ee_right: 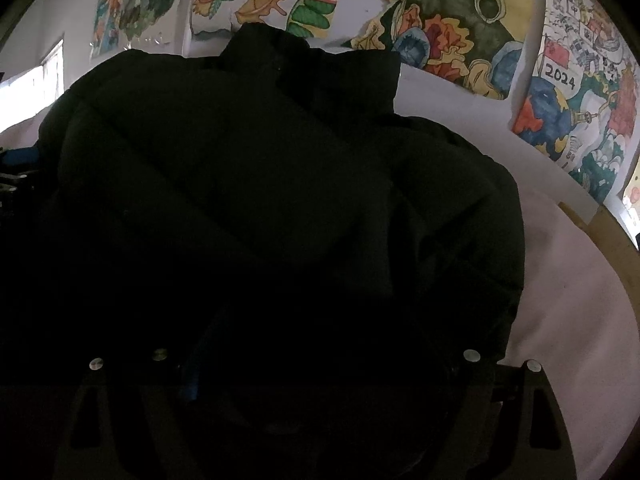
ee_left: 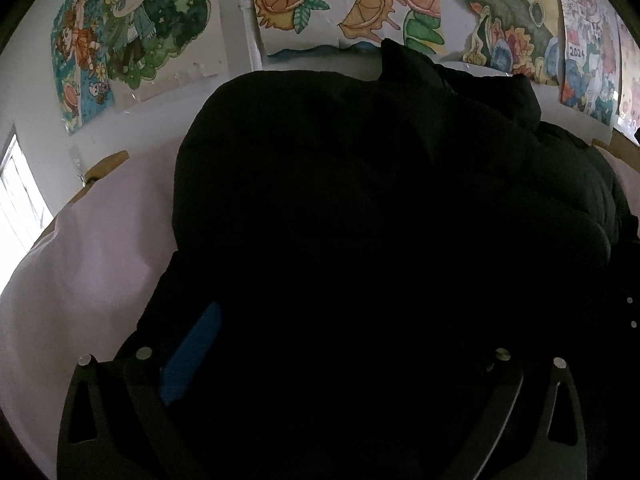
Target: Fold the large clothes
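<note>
A large black padded jacket point(ee_left: 360, 220) lies bunched on a white-covered table point(ee_left: 88, 272) and fills most of both views; it also shows in the right wrist view point(ee_right: 260, 200). My left gripper point(ee_left: 320, 360) is pushed into the jacket's near edge; one blue finger pad point(ee_left: 192, 356) shows at the left, and black fabric hides the other finger and the gap. My right gripper point(ee_right: 320, 360) is likewise buried in the near edge; a blue pad point(ee_right: 190, 384) is dimly visible. The fabric hides both fingertip pairs, so I cannot tell whether either gripper is shut on it.
The table's white cover point(ee_right: 568, 300) extends right of the jacket, with a wooden edge point(ee_right: 616, 240) beyond. Colourful drawings point(ee_left: 340, 4) hang on the wall behind. A bright window point(ee_left: 20, 200) is at the far left.
</note>
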### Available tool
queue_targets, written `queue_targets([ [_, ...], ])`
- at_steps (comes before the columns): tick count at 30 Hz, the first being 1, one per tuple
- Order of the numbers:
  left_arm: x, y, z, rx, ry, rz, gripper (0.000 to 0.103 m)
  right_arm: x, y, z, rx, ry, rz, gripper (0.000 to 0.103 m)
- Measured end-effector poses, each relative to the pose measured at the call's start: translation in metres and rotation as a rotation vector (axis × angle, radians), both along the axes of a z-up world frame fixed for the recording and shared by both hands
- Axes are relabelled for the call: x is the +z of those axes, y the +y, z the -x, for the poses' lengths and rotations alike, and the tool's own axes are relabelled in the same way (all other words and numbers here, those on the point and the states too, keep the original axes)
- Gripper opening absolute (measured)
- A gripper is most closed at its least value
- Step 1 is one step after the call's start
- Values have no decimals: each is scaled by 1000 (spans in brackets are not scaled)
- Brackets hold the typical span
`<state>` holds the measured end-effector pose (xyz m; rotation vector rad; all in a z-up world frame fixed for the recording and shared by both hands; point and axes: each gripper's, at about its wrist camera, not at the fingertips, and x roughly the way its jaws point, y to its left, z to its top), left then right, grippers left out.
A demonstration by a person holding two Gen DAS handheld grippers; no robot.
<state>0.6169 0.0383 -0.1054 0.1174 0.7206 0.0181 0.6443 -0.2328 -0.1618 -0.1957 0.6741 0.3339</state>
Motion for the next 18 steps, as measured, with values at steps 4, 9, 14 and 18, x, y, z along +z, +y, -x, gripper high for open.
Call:
queue_targets([
  [4,0,-1,0,0,1,-5,101,-1,-1,1,2,-6,-6,87],
  [9,1,-1,0,-1,3,-8,101,-2,-1,4,-2,-16,-9,88],
  [14,1,-1,1,-2,2,-3,101,-4,-4,5,-20,-24,-17,97],
  [18,1,-2,3,-6,-7,4,101,-6,-5,6,-22,-29,-25,100],
])
